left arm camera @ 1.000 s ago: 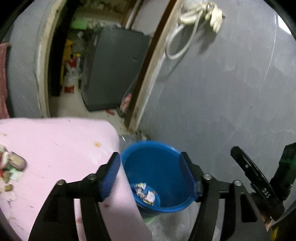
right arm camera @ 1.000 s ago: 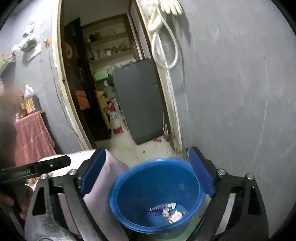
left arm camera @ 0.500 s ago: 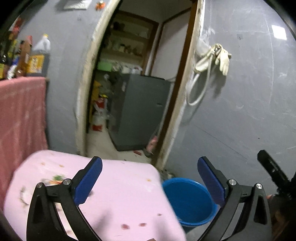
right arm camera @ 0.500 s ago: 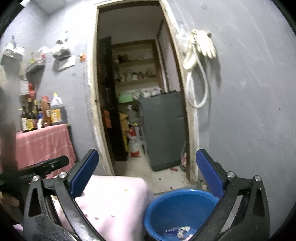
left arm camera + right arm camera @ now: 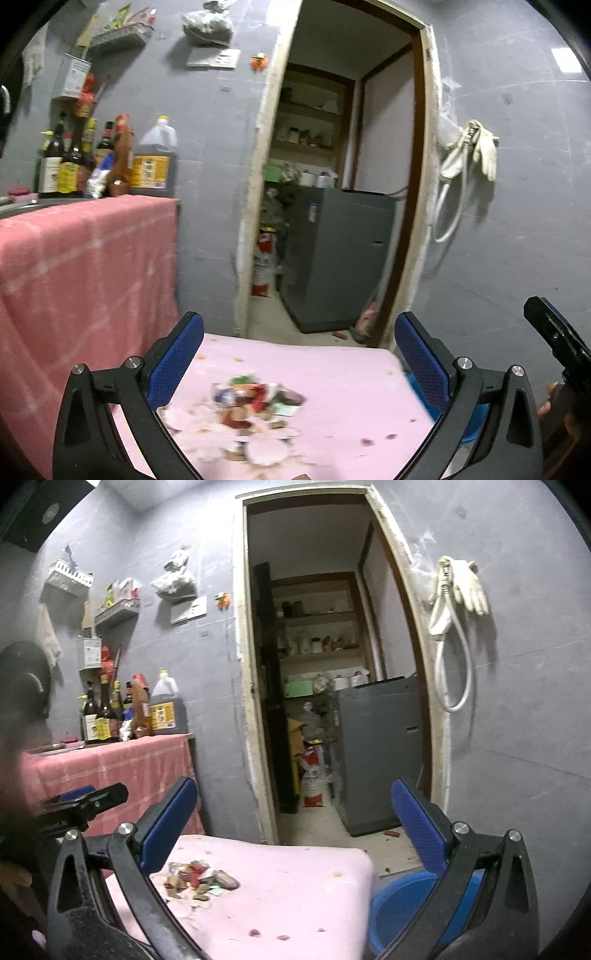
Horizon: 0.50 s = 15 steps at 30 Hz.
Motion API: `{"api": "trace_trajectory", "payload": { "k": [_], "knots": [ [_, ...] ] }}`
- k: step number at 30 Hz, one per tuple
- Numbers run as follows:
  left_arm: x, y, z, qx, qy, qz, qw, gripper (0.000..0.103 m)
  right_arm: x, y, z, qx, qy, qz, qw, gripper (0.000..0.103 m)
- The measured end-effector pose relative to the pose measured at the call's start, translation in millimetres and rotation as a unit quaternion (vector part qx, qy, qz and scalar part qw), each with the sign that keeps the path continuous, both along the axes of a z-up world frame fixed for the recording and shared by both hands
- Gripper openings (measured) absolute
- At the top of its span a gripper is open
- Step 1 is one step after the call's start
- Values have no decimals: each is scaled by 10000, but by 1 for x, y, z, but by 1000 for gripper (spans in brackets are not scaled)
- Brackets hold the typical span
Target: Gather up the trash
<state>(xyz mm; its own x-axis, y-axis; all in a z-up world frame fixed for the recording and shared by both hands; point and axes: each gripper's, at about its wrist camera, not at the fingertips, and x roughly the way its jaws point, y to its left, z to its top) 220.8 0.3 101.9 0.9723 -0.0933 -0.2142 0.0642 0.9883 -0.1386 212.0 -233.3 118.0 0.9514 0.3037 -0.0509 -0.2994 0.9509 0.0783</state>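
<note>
Pink counter [image 5: 332, 376] holds a trash pile [image 5: 255, 402]: light, loose scraps, likely crumbly, so pinch the clump's middle. Left gripper [image 5: 299, 358] and right gripper [image 5: 295, 819] both gape wide, just opened, holding nothing

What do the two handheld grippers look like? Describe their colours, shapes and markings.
The left gripper and right gripper look alike: black angular frames with silver bolts, and flat fingers faced with textured blue pads. The black side bar carries small white lettering, too blurred to read.

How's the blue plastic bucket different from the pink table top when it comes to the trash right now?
The pink table top carries a loose heap of scraps out in the open; the blue plastic bucket sits lower, beside the table's right edge, and its contents are hidden here. The table is flat and stained; the bucket is round and deep. Neither is touched by a gripper.
</note>
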Motion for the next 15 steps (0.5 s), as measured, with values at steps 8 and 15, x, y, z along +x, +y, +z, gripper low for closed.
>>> {"api": "trace_trajectory", "payload": {
  "k": [8,15],
  "knots": [
    [-5,44,-20,26,159,376,9992,101,14,35,-15,-177,209,259,9993,103],
    [3,63,-51,52,587,442,9973,101,36,59,-41,-480,625,496,9957,103]
  ]
}}
